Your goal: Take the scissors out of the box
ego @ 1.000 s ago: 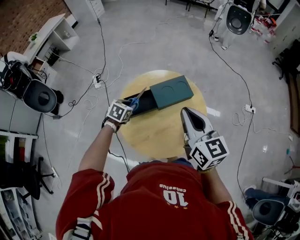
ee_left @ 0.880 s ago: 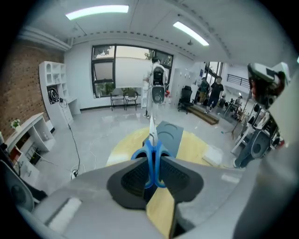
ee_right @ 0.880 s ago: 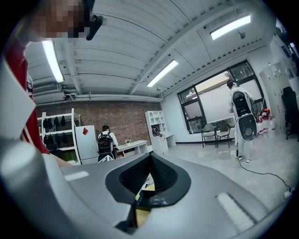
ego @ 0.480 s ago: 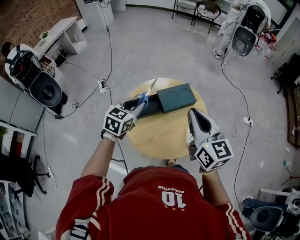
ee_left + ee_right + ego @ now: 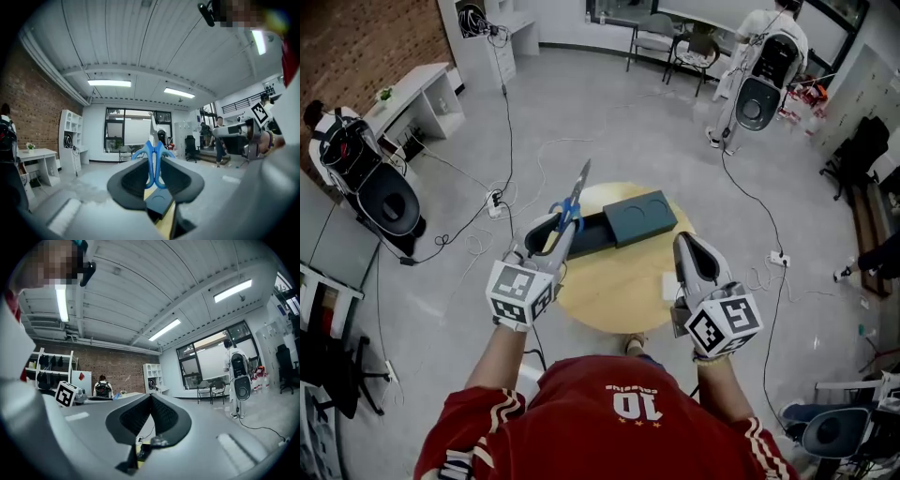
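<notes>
While the left gripper (image 5: pixel 551 242) sits left of centre in the head view, its jaws are pinched narrowly on the blue handles of the scissors (image 5: pixel 578 192). The blades point up toward the top of the frame. The scissors are out of the box and held in the air, and in the picture they overlap the left end of the inner tray (image 5: pixel 589 236). That dark tray is slid out to the left of the dark green box (image 5: pixel 642 214), which lies on the round wooden table (image 5: pixel 614 291) at the frame's centre. The right gripper (image 5: pixel 688 246), at lower right over the table's right edge, has its jaws pressed together with nothing between them.
</notes>
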`<state>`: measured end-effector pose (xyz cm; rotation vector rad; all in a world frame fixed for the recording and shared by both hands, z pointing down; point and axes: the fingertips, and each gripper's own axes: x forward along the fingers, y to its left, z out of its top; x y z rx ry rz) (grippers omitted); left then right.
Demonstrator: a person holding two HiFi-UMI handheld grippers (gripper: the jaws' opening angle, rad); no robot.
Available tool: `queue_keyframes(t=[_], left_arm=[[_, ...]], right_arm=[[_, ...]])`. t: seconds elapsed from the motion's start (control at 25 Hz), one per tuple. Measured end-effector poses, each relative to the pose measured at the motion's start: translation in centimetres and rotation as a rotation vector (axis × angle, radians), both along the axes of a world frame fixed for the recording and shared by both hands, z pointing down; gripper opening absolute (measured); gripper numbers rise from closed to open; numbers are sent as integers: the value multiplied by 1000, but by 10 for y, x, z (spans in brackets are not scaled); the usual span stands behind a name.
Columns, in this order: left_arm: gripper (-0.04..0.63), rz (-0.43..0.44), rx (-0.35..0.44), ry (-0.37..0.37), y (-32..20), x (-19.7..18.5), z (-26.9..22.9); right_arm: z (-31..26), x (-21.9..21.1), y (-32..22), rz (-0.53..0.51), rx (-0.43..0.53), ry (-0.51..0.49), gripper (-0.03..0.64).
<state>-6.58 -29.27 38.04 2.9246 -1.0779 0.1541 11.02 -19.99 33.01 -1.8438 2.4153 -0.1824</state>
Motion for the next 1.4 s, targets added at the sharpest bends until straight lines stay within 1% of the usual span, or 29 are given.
queue_keyframes(t=[0.16,0.24,0.32,0.44,0.76,0.92,1.12,1.4], left_arm=[[95,-20,68,55,21,-13,-31],[95,-25,103,64,28,-16,-41],[95,-27,118,74,35,-17,-45],[95,-24,116,95,41,-19,-46],[95,-22,124,118,47,-14,-55],[95,-18,128,122,47,-14,-56],[95,-13,124,121,45,-3,-57],[95,-12,124,123,44,-2,-58]], right_arm=[[-12,-3,13,34,29,19,-2],[-13,-3,15,56,34,29,-2],[-9,-4,16,76,27,33,-2],[-4,-7,14,90,18,40,-2],[-5,-3,14,96,20,49,-2],[-4,-3,12,91,25,41,-2],[-10,6,10,85,31,36,-2],[-12,8,11,102,41,51,-2]])
